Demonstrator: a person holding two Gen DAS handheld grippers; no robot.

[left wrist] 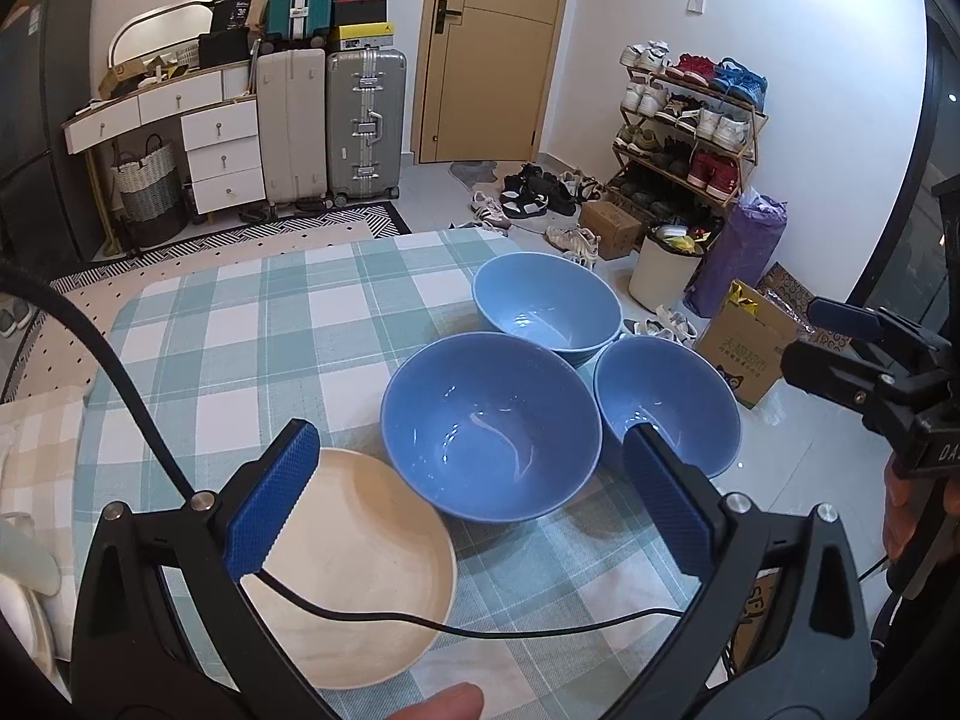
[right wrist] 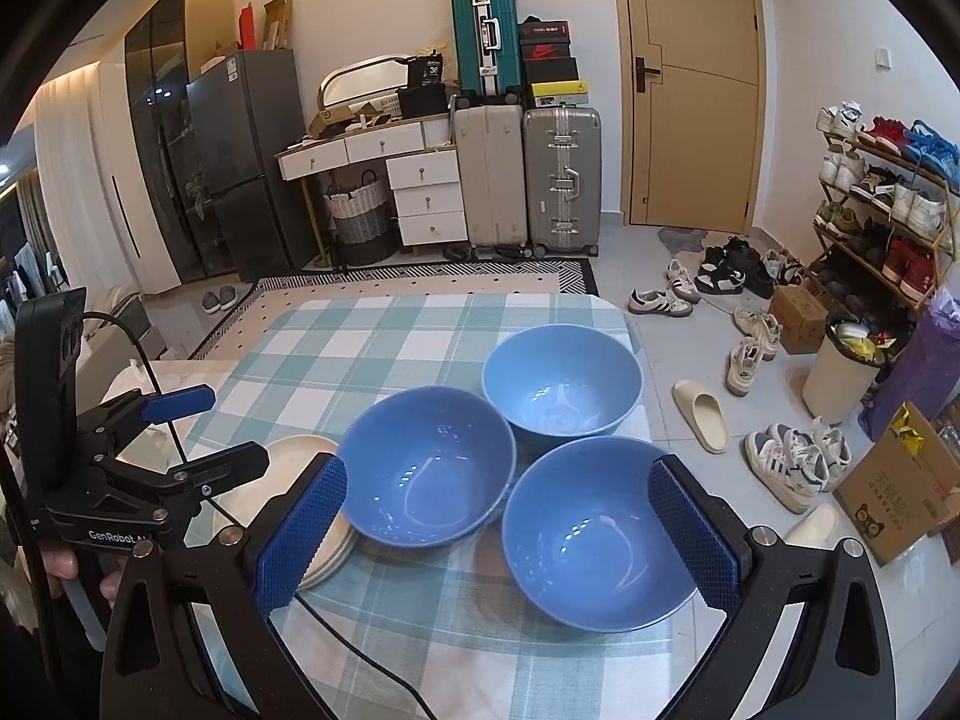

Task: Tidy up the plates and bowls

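Three blue bowls are sitting in a tight cluster on the checked table (right wrist: 372, 348): the near-left bowl (right wrist: 427, 474), the far bowl (right wrist: 562, 381) and the near-right bowl (right wrist: 600, 534), while a stack of cream plates (right wrist: 282, 480) is lying just left of them, its edge tucked under the near-left bowl's rim. The left gripper (left wrist: 474, 498) is hovering over the plates and the near-left bowl with its jaws spread wide and holding nothing; the right gripper (right wrist: 498, 534) is hanging over the near-right bowl, jaws likewise spread and empty. The bowls are looking glazed and glossy, so they are probably stiff, fairly weighty, slippery and breakable; a pinch across the rim wall, one pad inside and one outside, seems the safest hold, with slow lowering to avoid a knock. The plates are likely to be awkward, lying flat with little edge to catch. How many plates are stacked is hard to count, their near edge is hiding behind the right gripper's left pad, and a black cable (left wrist: 420, 624) is crossing them in the left wrist view.
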